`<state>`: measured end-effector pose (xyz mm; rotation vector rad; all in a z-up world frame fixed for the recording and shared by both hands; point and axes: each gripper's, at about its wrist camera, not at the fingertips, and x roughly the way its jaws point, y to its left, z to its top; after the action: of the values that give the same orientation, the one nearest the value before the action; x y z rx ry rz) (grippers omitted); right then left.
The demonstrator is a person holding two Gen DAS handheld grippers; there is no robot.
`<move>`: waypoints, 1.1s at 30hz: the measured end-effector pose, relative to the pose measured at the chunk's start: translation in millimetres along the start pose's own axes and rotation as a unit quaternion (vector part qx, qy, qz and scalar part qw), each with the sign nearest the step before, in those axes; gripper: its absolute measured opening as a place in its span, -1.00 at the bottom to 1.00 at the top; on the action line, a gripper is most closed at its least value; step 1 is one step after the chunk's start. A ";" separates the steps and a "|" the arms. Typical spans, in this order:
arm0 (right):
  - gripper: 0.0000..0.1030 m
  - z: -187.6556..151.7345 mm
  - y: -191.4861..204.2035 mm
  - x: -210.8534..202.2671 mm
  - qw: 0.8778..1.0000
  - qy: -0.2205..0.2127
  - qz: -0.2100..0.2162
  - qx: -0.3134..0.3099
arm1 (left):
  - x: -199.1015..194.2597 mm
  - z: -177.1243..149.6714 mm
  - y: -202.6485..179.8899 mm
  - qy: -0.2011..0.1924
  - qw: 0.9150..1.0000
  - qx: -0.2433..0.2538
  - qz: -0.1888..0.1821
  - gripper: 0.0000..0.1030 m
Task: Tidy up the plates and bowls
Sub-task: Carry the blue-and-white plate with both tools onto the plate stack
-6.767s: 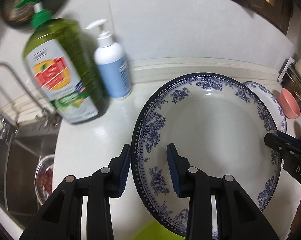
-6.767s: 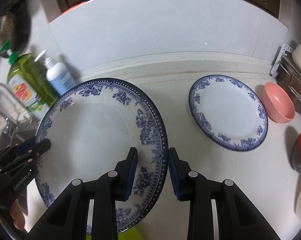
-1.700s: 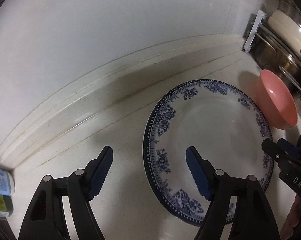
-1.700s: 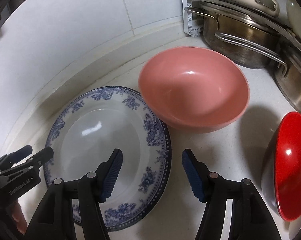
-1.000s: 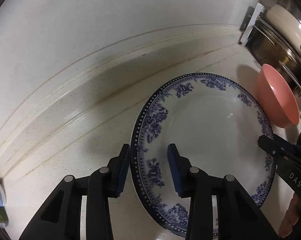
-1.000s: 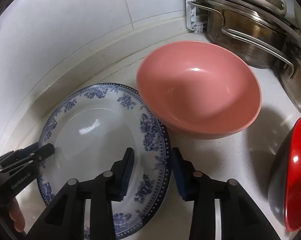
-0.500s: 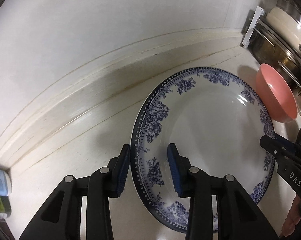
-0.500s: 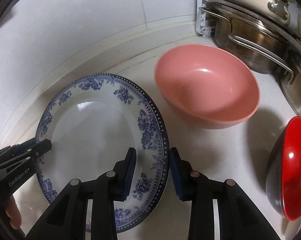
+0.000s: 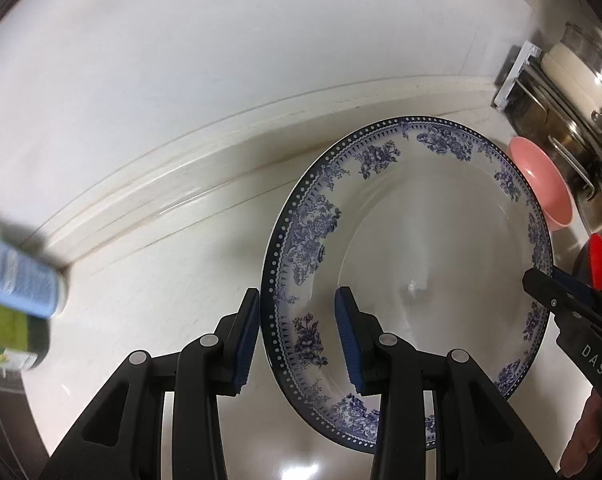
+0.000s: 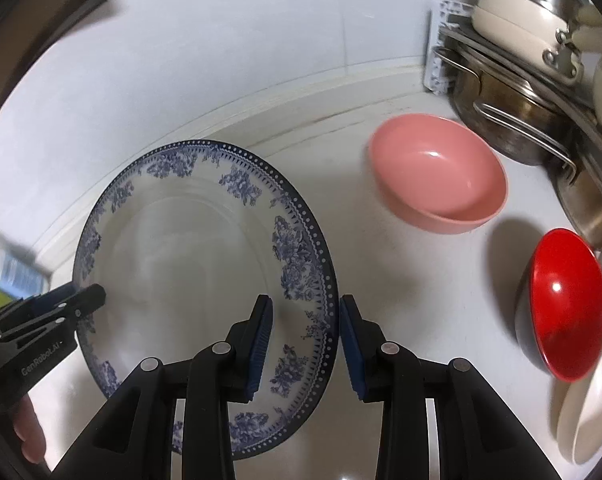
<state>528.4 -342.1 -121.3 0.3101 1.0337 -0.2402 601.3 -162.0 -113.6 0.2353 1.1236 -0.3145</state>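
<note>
Blue-patterned plate (image 9: 433,256) gripped at opposite rims by left gripper (image 9: 297,334) and right gripper (image 10: 305,344), above the counter (image 9: 161,280).

Both grippers' jaws clamp opposite rims of the blue-patterned plate (image 10: 189,264) beside a pink bowl (image 10: 437,184).

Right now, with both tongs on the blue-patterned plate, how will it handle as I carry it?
The blue-patterned plate looks rigid glazed ceramic, so probably heavy and breakable. Its glossy surface may slip between the pads. The left tongs and right tongs pinch opposite rims, which should limit tilting.
</note>
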 end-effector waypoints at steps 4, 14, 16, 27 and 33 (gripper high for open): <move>-0.31 -14.1 16.5 -19.1 1.000 0.001 0.013 -0.021 | -22.8 -18.3 11.5 -0.005 1.000 -0.021 0.014 -0.27; -0.31 -55.8 54.7 -66.6 0.996 0.007 0.045 -0.071 | -80.8 -80.0 46.0 -0.029 0.995 -0.077 0.048 -0.27; -0.31 -64.9 61.1 -75.3 0.995 0.008 0.052 -0.079 | -91.9 -93.1 50.3 -0.036 0.994 -0.089 0.055 -0.27; -0.31 -117.7 98.3 -103.7 0.989 0.018 0.073 -0.131 | -146.9 -182.5 99.6 -0.044 0.987 -0.138 0.075 -0.27; -0.31 -147.1 118.7 -112.2 0.985 0.031 0.077 -0.154 | -157.2 -225.8 117.0 -0.035 0.981 -0.173 0.074 -0.28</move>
<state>395.5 -172.7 -77.2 0.1160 1.0854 0.0700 391.0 44.0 -61.3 -0.0011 1.0655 0.0088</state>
